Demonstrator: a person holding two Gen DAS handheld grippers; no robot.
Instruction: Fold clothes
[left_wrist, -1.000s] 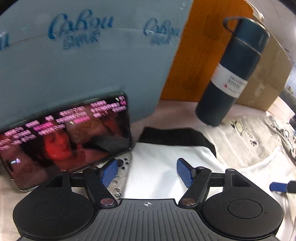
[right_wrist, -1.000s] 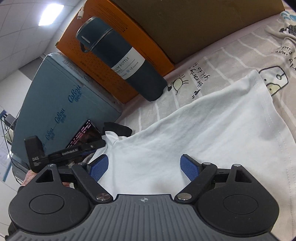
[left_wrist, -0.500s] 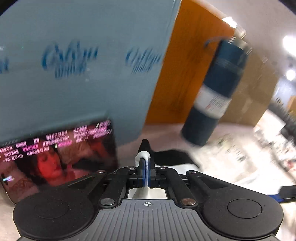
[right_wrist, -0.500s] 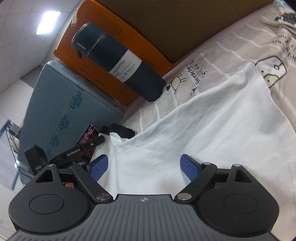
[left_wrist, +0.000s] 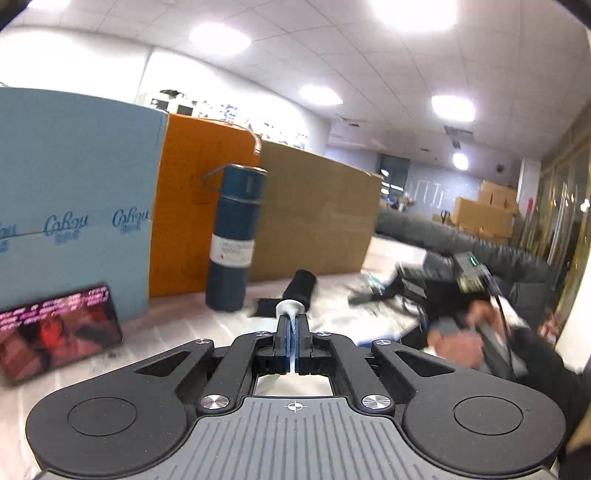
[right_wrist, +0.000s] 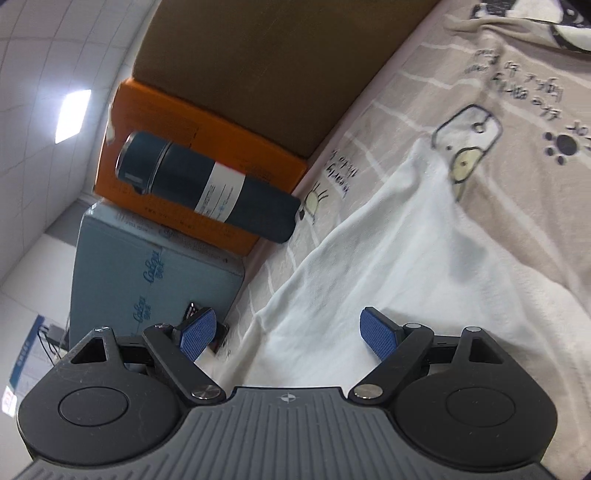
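The white T-shirt (right_wrist: 369, 266) lies spread on the printed sheet (right_wrist: 517, 206), directly ahead of and beneath my right gripper (right_wrist: 288, 334); its long axis runs diagonally away from the tongs toward the upper right. My right jaws stand wide apart, clamping nothing. My left gripper (left_wrist: 293, 332) is pressed together on a white fold of the shirt, its black-trimmed sleeve (left_wrist: 300, 286) trailing forward.

White shirt (right_wrist: 388, 266) spread flat; black-cuffed sleeve (left_wrist: 295, 295) lifted.
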